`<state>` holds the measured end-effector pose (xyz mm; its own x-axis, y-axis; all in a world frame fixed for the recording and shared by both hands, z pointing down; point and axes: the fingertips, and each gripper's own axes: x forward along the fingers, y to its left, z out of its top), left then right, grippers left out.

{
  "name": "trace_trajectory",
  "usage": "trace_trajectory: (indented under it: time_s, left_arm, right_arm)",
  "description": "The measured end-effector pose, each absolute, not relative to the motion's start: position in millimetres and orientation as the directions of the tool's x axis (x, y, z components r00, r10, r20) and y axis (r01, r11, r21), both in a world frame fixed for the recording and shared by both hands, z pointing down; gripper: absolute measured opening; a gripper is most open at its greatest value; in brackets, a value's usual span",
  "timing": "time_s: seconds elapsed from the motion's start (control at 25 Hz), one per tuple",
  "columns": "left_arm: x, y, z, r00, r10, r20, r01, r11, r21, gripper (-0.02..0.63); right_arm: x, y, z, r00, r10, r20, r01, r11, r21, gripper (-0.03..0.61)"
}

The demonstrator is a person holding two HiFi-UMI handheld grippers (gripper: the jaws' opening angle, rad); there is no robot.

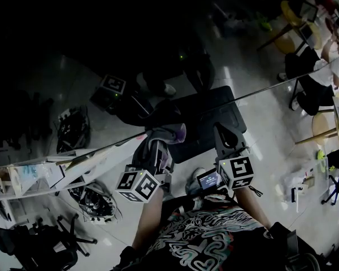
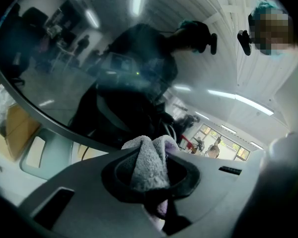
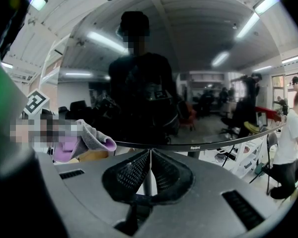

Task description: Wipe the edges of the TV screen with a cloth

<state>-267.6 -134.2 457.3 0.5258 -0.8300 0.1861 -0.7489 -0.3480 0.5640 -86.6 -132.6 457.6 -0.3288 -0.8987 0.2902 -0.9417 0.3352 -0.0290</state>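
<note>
The dark TV screen (image 1: 158,38) fills the upper head view, and its bottom edge (image 1: 282,82) runs diagonally up to the right. My left gripper (image 1: 158,147) is shut on a grey and purple cloth (image 1: 174,133), holding it at that bottom edge. In the left gripper view the cloth (image 2: 149,165) bulges from between the jaws, just under the screen's curved edge (image 2: 49,120). My right gripper (image 1: 222,130) is shut with nothing in it, just right of the left one and below the edge. The right gripper view shows the closed right gripper (image 3: 149,155), the logo strip (image 3: 194,147) and the cloth (image 3: 92,138) at left.
A white shelf with boxes (image 1: 28,176) runs under the screen at left, with cluttered gear (image 1: 96,202) below it. A wooden chair (image 1: 327,130) and bags (image 1: 299,185) stand on the floor at right. A person (image 3: 290,133) stands at the far right.
</note>
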Motion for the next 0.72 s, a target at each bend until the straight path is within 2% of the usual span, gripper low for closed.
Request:
trace_trajectory:
  time_s: [0.72]
  left_arm:
    - [-241, -138, 458, 0.457, -0.87, 0.187, -0.771, -0.282, 0.571, 0.061]
  right_arm:
    - [-36, -133, 465, -0.35, -0.891, 0.288, -0.935, 0.353, -0.042, 0.034]
